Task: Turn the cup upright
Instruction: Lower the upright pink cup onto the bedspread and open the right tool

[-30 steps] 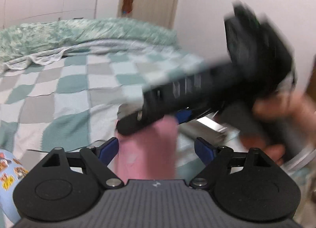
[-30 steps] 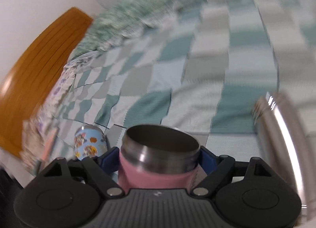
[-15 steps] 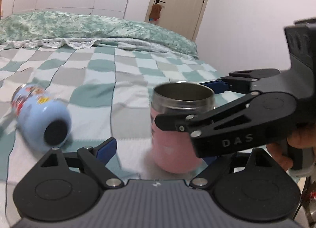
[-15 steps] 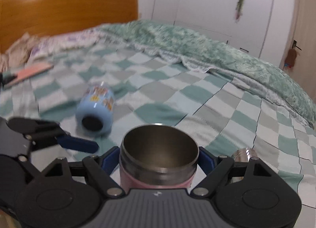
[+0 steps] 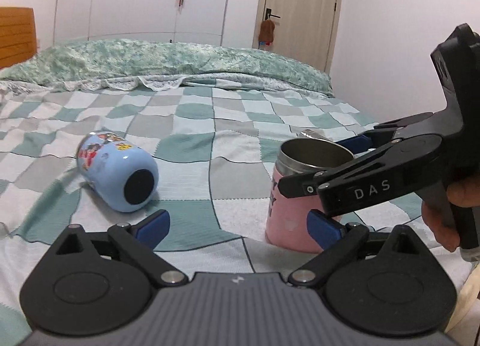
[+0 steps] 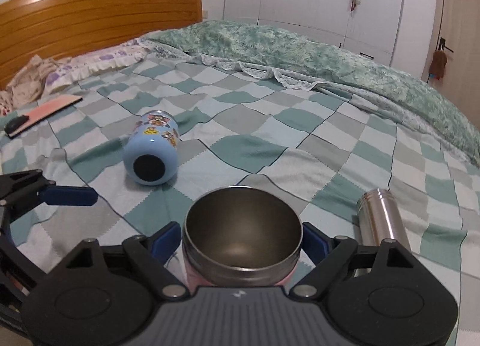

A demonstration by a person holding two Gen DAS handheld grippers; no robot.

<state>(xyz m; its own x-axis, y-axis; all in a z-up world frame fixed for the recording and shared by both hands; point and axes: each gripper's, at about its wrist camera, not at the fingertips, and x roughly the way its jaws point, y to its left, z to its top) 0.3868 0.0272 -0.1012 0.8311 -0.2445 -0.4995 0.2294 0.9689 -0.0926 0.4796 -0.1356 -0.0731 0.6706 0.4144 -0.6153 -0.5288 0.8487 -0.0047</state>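
on the checked bedspread (image 6: 246, 151), the pink cup (image 5: 292, 211) stands upright, clamped between the right gripper (image 6: 241, 241).

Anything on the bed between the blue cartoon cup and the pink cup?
Nothing: only bare checkered blanket lies between the blue cup and the pink cup, shown in both wrist views.

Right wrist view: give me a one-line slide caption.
Right gripper shut on upright pink cup; blue cup lying on the bed.
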